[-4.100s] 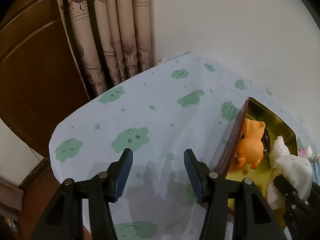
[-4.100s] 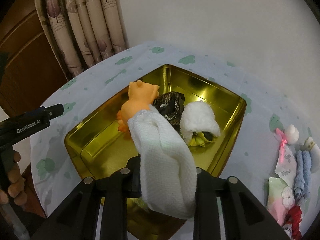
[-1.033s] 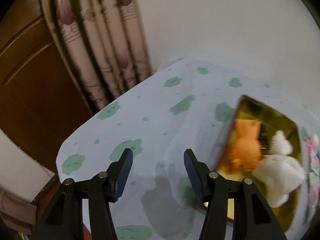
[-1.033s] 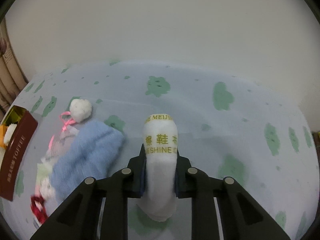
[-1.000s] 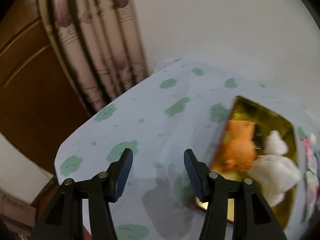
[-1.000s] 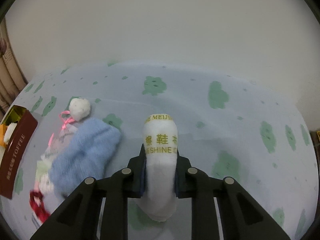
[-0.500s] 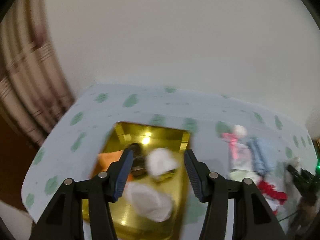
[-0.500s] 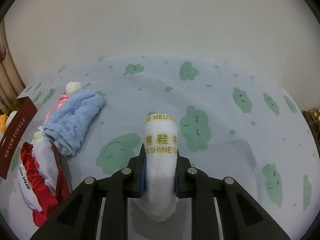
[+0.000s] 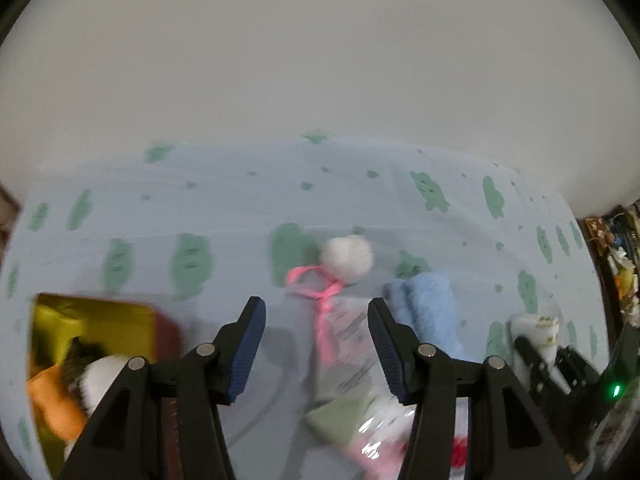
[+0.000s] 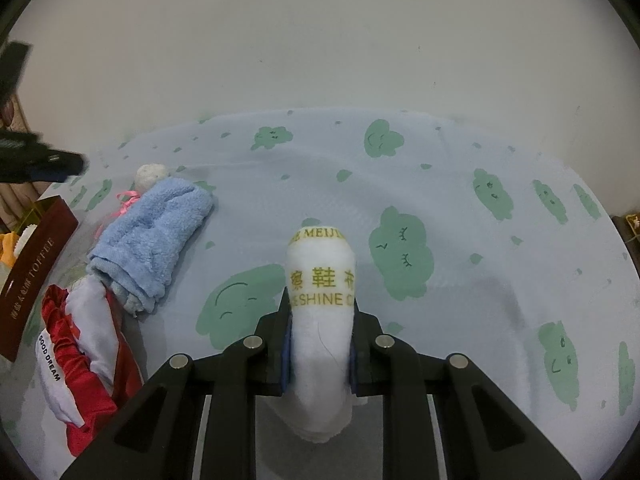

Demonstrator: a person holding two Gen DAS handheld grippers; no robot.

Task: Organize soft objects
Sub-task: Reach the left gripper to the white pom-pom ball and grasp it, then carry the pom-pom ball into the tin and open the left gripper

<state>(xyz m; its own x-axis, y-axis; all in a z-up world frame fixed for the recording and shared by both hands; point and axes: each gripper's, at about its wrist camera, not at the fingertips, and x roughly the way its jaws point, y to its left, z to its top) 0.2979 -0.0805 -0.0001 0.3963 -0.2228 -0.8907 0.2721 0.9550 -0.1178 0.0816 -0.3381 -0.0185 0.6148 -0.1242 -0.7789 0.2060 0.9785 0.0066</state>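
Observation:
My right gripper point(image 10: 320, 312) is shut on a white rolled cloth point(image 10: 322, 292) with yellow lettering, held above the tablecloth. My left gripper point(image 9: 316, 332) is open and empty above a clear pouch with a pink ribbon point(image 9: 326, 304) and a white pompom point(image 9: 347, 257). A blue towel point(image 10: 150, 236) lies left of the right gripper; it also shows in the left wrist view point(image 9: 430, 308). A red and white satin pouch point(image 10: 80, 356) lies near it. The gold tin point(image 9: 94, 320) holds an orange toy point(image 9: 52, 404) and white cloths.
The tin's brown side point(image 10: 34, 268) shows at the left of the right wrist view. The table has a pale blue cloth point(image 10: 460, 220) with green clouds. A white wall stands behind. The table's right edge point(image 9: 592, 240) has clutter beyond it.
My left gripper has swung right from the curtain side, past the tin, over the pile of pouches. My right gripper holds the white cloth throughout, with small shifts in view.

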